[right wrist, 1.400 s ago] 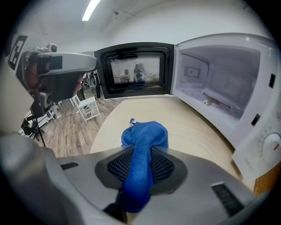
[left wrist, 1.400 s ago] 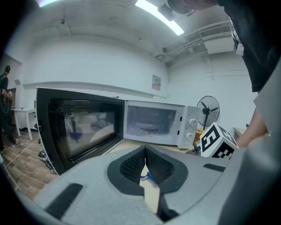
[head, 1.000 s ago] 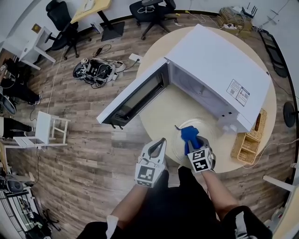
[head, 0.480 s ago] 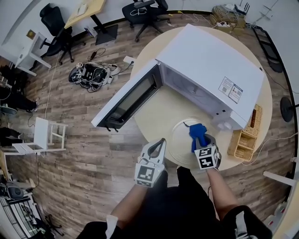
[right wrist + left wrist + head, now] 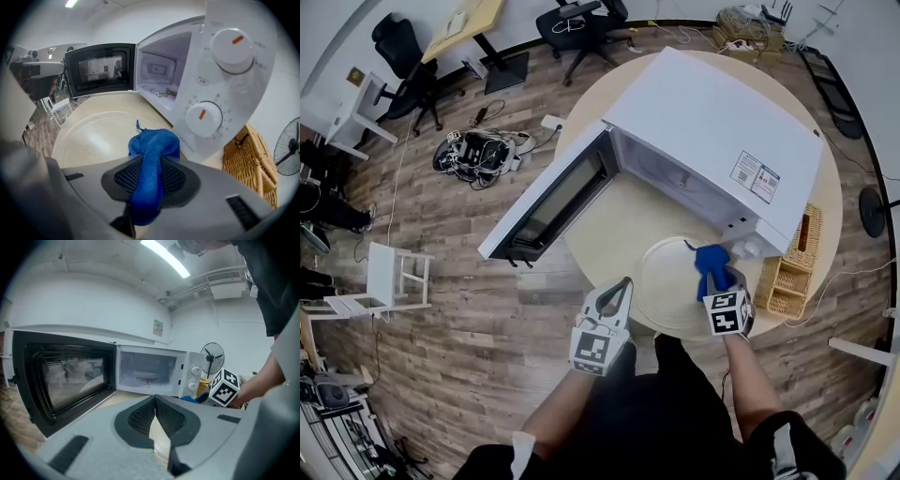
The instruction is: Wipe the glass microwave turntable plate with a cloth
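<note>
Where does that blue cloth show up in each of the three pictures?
Head view: blue cloth, right of centre, at the plate's right edge.
Left gripper view: small blue patch right of centre, below the knobs.
Right gripper view: bottom centre, held by the right gripper.
Shared landmark: the open microwave.

1. The microwave (image 5: 712, 131) fills the far half of the round table (image 5: 614, 230), its cavity open toward the near side.
2. Its open door (image 5: 548, 202) swings out past the table's left edge and walls off that side.
3. Bare tabletop between the door and the plate (image 5: 666, 281) leaves a clear lane to the cavity.
4. The right tool (image 5: 713, 279), clamped on the cloth (image 5: 710, 258), crowds the gap at the microwave's front corner.
5. A wicker basket (image 5: 789, 281) blocks the right edge.
6. The left tool (image 5: 623, 283), jaws together, hangs by the near edge, just left of the plate.
</note>
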Available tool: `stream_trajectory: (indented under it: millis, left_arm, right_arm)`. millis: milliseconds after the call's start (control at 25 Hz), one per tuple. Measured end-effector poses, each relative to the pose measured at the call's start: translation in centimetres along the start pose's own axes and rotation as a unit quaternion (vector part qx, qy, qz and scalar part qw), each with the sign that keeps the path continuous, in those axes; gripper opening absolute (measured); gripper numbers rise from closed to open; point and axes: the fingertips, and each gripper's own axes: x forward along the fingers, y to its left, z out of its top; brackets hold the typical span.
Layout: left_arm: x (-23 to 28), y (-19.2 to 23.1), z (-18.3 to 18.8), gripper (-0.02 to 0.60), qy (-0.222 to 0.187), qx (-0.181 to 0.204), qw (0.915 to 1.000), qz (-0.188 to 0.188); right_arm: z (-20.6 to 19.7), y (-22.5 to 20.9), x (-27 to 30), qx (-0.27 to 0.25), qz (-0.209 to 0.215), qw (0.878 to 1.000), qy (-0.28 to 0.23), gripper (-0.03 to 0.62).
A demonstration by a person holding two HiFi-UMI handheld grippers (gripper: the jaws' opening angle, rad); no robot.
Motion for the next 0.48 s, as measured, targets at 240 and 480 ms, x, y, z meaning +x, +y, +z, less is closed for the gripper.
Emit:
stream_trajectory:
  millis: [240, 480]
  left_arm:
    - [0.0, 0.0, 0.2, 0.006, 0.001, 0.002, 1.0000, -0.004]
    - [-0.5, 0.3, 1.0, 0.006, -0.007, -0.004, 1.0000, -0.003]
  right_arm:
    - [0.4, -0.2, -0.4, -0.001, 0.001, 1.000, -0.008, 0.094]
    - [2.9, 1.0, -2.8, 0.000, 0.026, 0.998, -0.049, 0.094]
